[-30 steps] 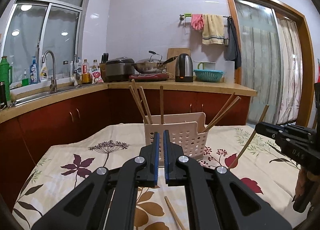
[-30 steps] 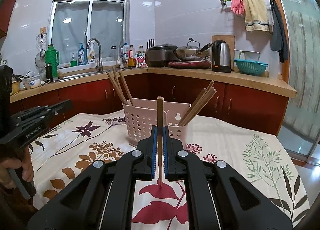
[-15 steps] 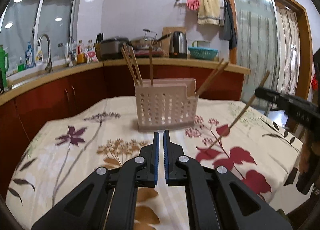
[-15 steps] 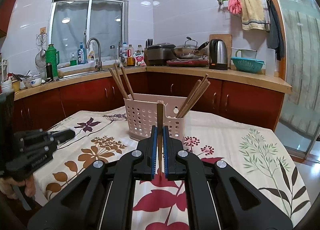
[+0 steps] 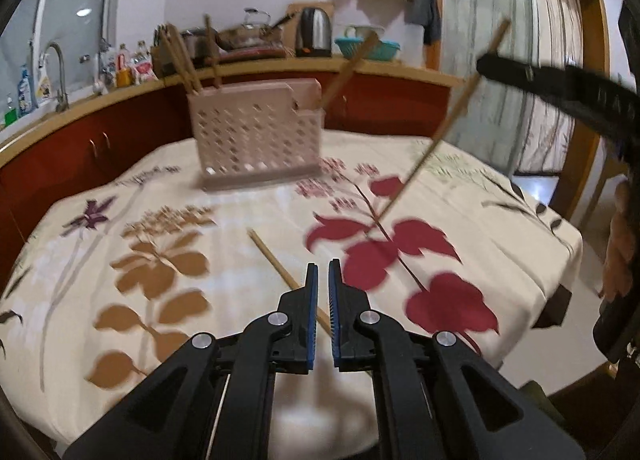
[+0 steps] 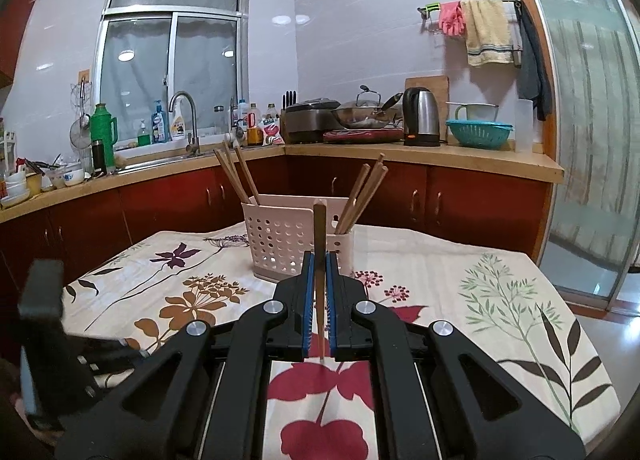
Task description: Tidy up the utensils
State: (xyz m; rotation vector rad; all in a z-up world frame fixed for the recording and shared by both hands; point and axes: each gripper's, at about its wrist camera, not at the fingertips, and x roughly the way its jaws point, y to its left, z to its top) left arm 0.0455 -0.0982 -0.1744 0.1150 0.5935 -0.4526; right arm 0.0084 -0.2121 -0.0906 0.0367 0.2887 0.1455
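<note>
A pink perforated utensil holder [image 5: 256, 136] [image 6: 298, 238] stands on the floral tablecloth with several wooden chopsticks upright in it. My right gripper [image 6: 319, 260] is shut on one chopstick [image 6: 319, 236], held upright in front of the holder; it also shows at the right of the left wrist view [image 5: 444, 128]. My left gripper [image 5: 323, 272] has its jaws nearly together and empty, low over the table. A loose chopstick [image 5: 276, 260] lies on the cloth just ahead of and under its fingers.
The table [image 6: 500, 300] has its right edge near a glass door [image 6: 592, 140]. A kitchen counter [image 6: 440, 154] with kettle, wok, sink and bottles runs behind. The left gripper shows at the lower left of the right wrist view [image 6: 44, 324].
My left gripper has pulled back and tilted down toward the table, bringing the loose chopstick into view under its fingers. My right gripper has drifted slightly back with its chopstick.
</note>
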